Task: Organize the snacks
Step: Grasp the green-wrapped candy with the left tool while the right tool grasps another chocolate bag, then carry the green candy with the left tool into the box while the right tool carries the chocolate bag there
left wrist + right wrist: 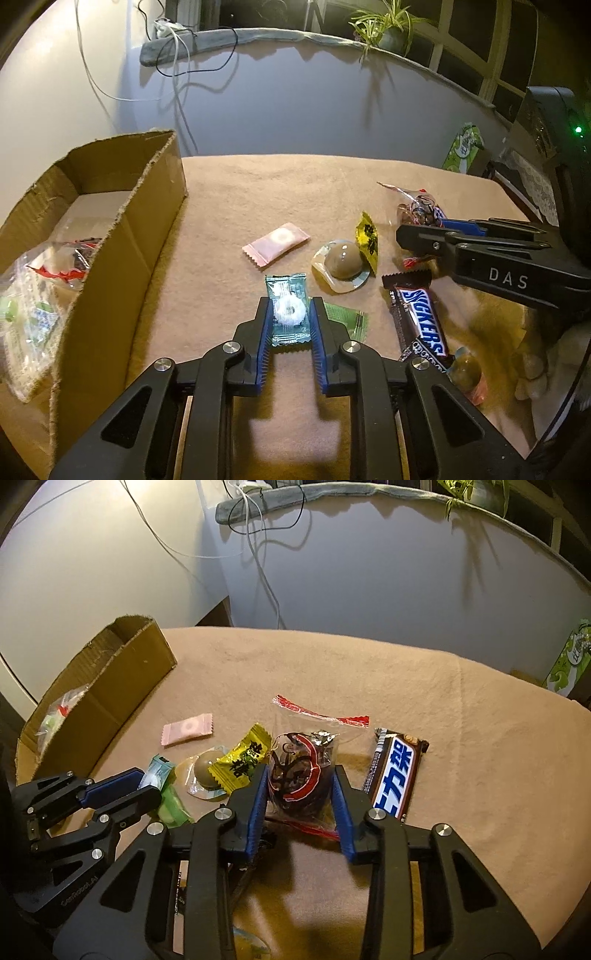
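My left gripper [289, 312] is shut on a teal-wrapped ring candy [288, 308], seen also in the right wrist view [157, 771]. My right gripper [300, 788] is shut on a clear packet of dark snack with red print [301, 771], seen in the left wrist view [421, 210]. On the tan cloth lie a Snickers bar [419, 317] [397, 771], a pink candy [276, 243] [187, 729], a yellow candy [367, 238] [243, 760], a brown jelly cup [341, 266] [205, 773] and a green packet [349, 319] [173, 805].
An open cardboard box [122, 236] [110, 686] at the left holds several wrapped snacks [40, 280]. A second jelly cup [467, 373] lies near the front right. A green carton [463, 147] stands past the table's far right edge. Cables hang on the wall behind.
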`<state>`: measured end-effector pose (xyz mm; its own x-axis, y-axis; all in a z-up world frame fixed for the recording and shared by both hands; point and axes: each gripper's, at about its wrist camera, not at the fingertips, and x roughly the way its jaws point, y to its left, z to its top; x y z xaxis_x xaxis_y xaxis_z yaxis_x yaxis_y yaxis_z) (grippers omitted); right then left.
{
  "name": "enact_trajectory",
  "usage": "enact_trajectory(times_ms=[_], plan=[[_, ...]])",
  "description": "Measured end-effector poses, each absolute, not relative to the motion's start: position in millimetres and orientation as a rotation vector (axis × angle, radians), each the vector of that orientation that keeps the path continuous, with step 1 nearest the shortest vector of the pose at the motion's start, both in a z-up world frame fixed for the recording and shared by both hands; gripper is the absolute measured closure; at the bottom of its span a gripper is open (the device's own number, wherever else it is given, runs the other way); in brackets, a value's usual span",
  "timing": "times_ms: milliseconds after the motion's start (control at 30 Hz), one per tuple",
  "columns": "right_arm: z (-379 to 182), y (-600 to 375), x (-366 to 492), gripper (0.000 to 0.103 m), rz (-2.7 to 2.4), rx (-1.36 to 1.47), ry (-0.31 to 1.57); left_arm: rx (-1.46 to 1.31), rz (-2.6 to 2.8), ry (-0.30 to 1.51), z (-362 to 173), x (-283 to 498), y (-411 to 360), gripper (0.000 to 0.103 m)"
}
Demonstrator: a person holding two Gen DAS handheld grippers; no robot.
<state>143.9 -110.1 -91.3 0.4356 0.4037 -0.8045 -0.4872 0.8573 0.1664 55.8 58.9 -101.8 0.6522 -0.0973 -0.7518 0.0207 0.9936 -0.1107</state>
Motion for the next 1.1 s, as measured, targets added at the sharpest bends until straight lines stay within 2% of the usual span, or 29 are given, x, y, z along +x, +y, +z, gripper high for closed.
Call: enact_trajectory(times_ms=[567, 1100], plan=[[-59, -109, 131, 0.069, 0.562, -0.037, 0.88, -0.118, -0.059, 0.713, -57, 32, 75, 0.085], [-38, -39, 115, 0.069, 0.666, -0.044, 0.83, -0.165, 0.035, 0.626, -39, 4, 129, 0.085]])
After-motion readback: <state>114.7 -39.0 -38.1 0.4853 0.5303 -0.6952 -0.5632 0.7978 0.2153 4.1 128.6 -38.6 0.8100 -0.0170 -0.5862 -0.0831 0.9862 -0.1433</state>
